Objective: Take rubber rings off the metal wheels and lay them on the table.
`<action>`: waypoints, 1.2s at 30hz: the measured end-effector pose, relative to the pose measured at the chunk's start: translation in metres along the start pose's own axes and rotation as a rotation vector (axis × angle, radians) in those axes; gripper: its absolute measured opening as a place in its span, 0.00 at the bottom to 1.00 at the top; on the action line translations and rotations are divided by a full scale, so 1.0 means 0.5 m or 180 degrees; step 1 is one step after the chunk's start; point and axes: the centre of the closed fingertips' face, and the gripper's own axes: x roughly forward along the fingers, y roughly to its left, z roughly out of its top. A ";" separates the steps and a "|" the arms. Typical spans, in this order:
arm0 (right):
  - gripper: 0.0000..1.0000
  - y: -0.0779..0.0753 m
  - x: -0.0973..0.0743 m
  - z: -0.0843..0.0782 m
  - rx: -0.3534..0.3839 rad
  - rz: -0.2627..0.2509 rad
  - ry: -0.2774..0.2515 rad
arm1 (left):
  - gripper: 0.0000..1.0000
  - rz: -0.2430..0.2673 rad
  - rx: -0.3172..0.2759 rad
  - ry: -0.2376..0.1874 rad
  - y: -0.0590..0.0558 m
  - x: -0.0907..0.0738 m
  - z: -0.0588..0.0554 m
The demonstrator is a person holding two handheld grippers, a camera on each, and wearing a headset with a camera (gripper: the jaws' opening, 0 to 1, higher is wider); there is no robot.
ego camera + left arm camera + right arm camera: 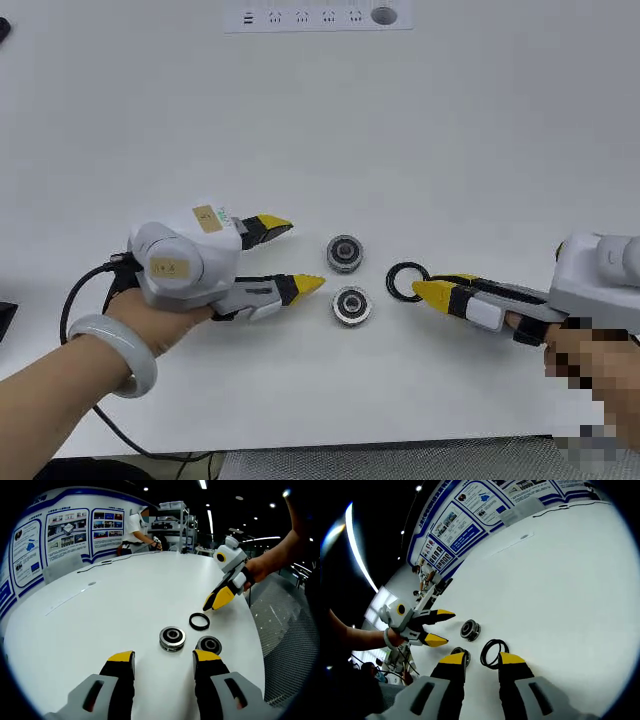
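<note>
Two metal wheels lie flat mid-table, one farther point(345, 253) and one nearer point(352, 305). A loose black rubber ring point(407, 281) lies on the table just right of them. My left gripper point(290, 255) is open, its yellow tips pointing at the wheels from the left with nothing between them. In the left gripper view both wheels point(172, 637) point(209, 644) sit just ahead of the jaws, the ring point(199, 621) beyond. My right gripper point(432, 287) is open, tips beside the ring. In the right gripper view the ring point(493, 652) lies just ahead of the jaws, a wheel point(470, 630) farther on.
A white power strip point(318, 17) sits at the table's far edge. A black cable point(75, 300) loops from the left gripper toward the front edge point(400, 440). The white table point(450, 150) stretches wide behind the wheels. A person stands far across the room point(135, 527).
</note>
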 end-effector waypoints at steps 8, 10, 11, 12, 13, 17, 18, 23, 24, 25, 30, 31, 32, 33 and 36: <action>0.45 0.016 -0.005 0.014 -0.0342 0.0053 -0.0089 | 0.50 -0.0044 -0.0032 -0.0035 -0.005 -0.015 -0.001; 0.46 0.015 -0.006 0.012 -0.0415 0.0030 -0.0051 | 0.50 -0.0058 -0.0035 -0.0049 -0.007 -0.020 -0.003; 0.47 0.015 -0.007 0.010 -0.0442 0.0019 -0.0037 | 0.50 -0.0061 -0.0038 -0.0052 -0.007 -0.022 -0.004; 0.48 0.015 -0.008 0.008 -0.0495 0.0010 -0.0015 | 0.51 -0.0070 -0.0052 -0.0061 -0.008 -0.026 -0.005; 0.49 0.016 -0.009 0.007 -0.0534 -0.0001 -0.0007 | 0.51 -0.0071 -0.0055 -0.0064 -0.009 -0.028 -0.006; 0.55 0.013 -0.013 0.000 -0.0712 -0.0034 0.0034 | 0.52 -0.0069 -0.0082 -0.0084 -0.017 -0.043 -0.007; 0.56 0.014 -0.013 -0.002 -0.0731 -0.0038 0.0042 | 0.52 -0.0072 -0.0090 -0.0088 -0.019 -0.046 -0.007; 0.60 0.021 -0.017 -0.013 -0.0908 -0.0084 0.0104 | 0.53 -0.0045 -0.0131 -0.0114 -0.031 -0.064 -0.010; 0.61 0.019 -0.018 -0.016 -0.0949 -0.0094 0.0115 | 0.54 -0.0025 -0.0131 -0.0110 -0.033 -0.069 -0.011; 0.61 0.020 -0.019 -0.017 -0.0969 -0.0097 0.0123 | 0.54 -0.0022 -0.0144 -0.0115 -0.035 -0.072 -0.012; 0.64 0.025 -0.029 -0.024 -0.1096 -0.0146 0.0165 | 0.56 0.0037 -0.0179 -0.0142 -0.044 -0.092 -0.015; 0.64 0.025 -0.030 -0.025 -0.1099 -0.0149 0.0171 | 0.56 0.0053 -0.0185 -0.0145 -0.044 -0.096 -0.015; 0.64 0.024 -0.032 -0.026 -0.1125 -0.0168 0.0174 | 0.56 0.0069 -0.0207 -0.0151 -0.046 -0.101 -0.016; 0.64 0.024 -0.034 -0.028 -0.1143 -0.0175 0.0179 | 0.56 0.0089 -0.0219 -0.0163 -0.047 -0.104 -0.016; 0.65 0.026 -0.041 -0.029 -0.1176 -0.0208 0.0185 | 0.57 0.0131 -0.0266 -0.0186 -0.052 -0.113 -0.016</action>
